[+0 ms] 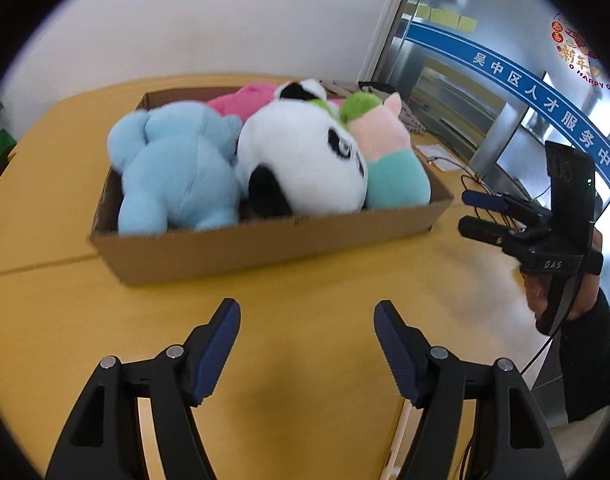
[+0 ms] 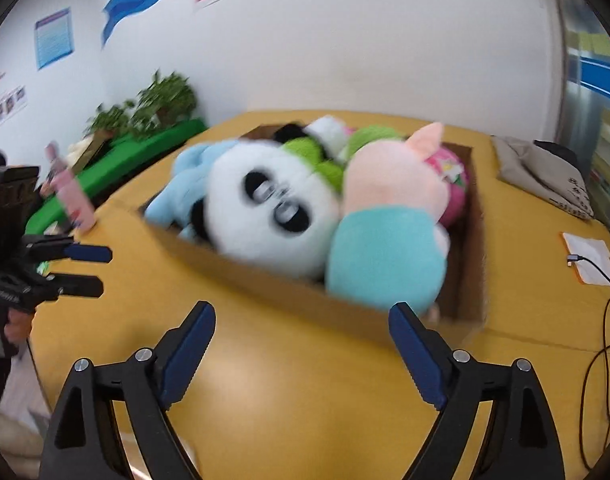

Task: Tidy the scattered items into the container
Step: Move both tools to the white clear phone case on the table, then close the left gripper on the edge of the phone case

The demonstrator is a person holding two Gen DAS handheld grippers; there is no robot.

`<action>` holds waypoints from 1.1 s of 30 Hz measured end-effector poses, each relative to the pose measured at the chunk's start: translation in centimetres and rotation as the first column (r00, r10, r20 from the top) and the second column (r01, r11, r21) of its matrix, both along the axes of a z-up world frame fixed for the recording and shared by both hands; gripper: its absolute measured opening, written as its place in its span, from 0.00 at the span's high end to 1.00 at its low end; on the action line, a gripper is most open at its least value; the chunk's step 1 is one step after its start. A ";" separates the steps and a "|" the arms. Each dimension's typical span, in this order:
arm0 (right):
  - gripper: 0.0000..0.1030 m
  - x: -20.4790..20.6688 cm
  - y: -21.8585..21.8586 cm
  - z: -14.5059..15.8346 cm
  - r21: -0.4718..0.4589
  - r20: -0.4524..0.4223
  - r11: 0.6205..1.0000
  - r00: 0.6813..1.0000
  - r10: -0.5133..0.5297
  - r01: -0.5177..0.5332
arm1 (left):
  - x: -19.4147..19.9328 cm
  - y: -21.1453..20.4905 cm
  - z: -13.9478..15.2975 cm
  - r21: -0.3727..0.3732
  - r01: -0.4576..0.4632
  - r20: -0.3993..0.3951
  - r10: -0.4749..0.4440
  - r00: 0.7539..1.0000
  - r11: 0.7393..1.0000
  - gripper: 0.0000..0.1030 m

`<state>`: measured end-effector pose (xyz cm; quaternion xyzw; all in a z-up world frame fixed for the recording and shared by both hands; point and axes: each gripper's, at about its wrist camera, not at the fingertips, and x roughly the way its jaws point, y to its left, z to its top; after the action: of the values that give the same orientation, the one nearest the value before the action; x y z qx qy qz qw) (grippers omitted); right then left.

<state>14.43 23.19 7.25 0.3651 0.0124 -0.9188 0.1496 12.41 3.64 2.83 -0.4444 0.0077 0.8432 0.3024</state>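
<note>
A cardboard box (image 1: 265,244) (image 2: 265,280) sits on the yellow table (image 1: 305,320) (image 2: 305,380), filled with plush toys. A blue plush (image 1: 177,168) (image 2: 177,192), a panda (image 1: 305,160) (image 2: 265,208), a pink pig in teal (image 1: 385,152) (image 2: 389,240), a pink plush (image 1: 241,100) (image 2: 453,184) and a green plush (image 1: 359,105) (image 2: 317,160) lie in it. My left gripper (image 1: 307,316) (image 2: 95,268) is open and empty in front of the box. My right gripper (image 2: 301,316) (image 1: 471,212) is open and empty, near the box's right end.
A grey cloth bag (image 2: 545,172) (image 1: 409,116) lies on the table behind the box. A white card with a cable (image 2: 589,260) (image 1: 439,156) lies to the right. A pink bottle (image 2: 71,188) and potted plants (image 2: 161,100) stand to the left.
</note>
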 end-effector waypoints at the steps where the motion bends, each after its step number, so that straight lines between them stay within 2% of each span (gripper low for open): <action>1: 0.11 1.0 -0.6 -0.6 0.012 0.019 0.999 0.999 0.030 -0.030 | 1.0 -0.5 -0.9 -0.012 0.006 0.025 -0.006 1.000 1.000 0.33; 4: 0.11 3.9 -2.6 -3.3 0.056 0.087 0.992 0.990 0.112 -0.117 | 4.1 -1.0 -3.0 -0.047 0.049 0.079 -0.045 0.996 0.998 0.33; 7: 0.13 6.2 -4.2 -5.5 0.087 0.136 0.980 0.977 0.167 -0.180 | 6.9 -0.7 -4.7 -0.032 0.135 0.135 -0.129 0.982 0.990 0.33; 10: 0.21 6.9 -4.9 -7.7 0.090 0.181 0.974 0.965 0.191 -0.210 | 9.1 0.4 -5.7 -0.013 0.230 0.171 -0.225 0.959 0.973 0.33; 12: 0.35 6.5 -4.8 -9.2 0.091 0.223 0.975 0.958 0.178 -0.202 | 10.0 1.2 -6.3 -0.026 0.268 0.182 -0.259 0.948 0.963 0.33; 13: 0.39 6.3 -4.8 -9.9 0.091 0.251 0.976 0.953 0.169 -0.197 | 10.1 1.6 -6.7 -0.038 0.277 0.195 -0.265 0.944 0.960 0.34; 14: 0.46 6.2 -4.8 -10.4 0.094 0.267 0.977 0.950 0.159 -0.190 | 10.2 2.0 -7.1 -0.049 0.280 0.209 -0.265 0.941 0.959 0.40; 15: 0.52 6.2 -4.8 -10.5 0.098 0.265 0.978 0.952 0.151 -0.183 | 10.2 2.3 -7.3 -0.062 0.275 0.205 -0.258 0.944 0.959 0.50; 16: 0.56 6.2 -4.7 -10.3 0.096 0.264 0.979 0.953 0.149 -0.180 | 10.3 2.5 -7.4 -0.077 0.268 0.197 -0.249 0.948 0.960 0.53; 17: 0.71 6.2 -4.7 -10.1 0.096 0.265 0.980 0.953 0.144 -0.175 | 10.2 2.7 -7.5 -0.087 0.262 0.194 -0.242 0.951 0.961 0.62; 18: 0.85 6.1 -4.6 -9.9 0.095 0.265 0.982 0.955 0.135 -0.165 | 10.0 2.8 -7.6 -0.093 0.254 0.197 -0.233 0.952 0.963 0.75; 19: 0.88 6.0 -4.4 -9.9 0.091 0.262 0.985 0.957 0.121 -0.150 | 9.7 2.8 -7.6 -0.091 0.241 0.202 -0.219 0.955 0.966 0.80; 21: 0.88 6.0 -4.2 -10.1 0.077 0.260 0.990 0.961 0.095 -0.119 | 8.8 2.8 -7.8 -0.062 0.213 0.229 -0.194 0.954 0.975 0.89; 28: 0.90 6.1 -4.5 -10.4 0.099 0.234 0.995 0.972 0.002 -0.026 | 6.0 3.5 -7.1 -0.126 0.102 0.182 -0.078 0.980 0.987 0.93; 33: 0.90 6.4 -4.8 -10.4 0.112 0.218 0.993 0.974 -0.060 0.036 | 3.7 4.1 -6.9 -0.128 0.029 0.155 -0.009 0.988 0.991 0.94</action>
<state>20.83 18.44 -3.14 0.4729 0.0361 -0.8738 0.1078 16.09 7.76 -4.04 -0.5270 0.0436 0.8011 0.2805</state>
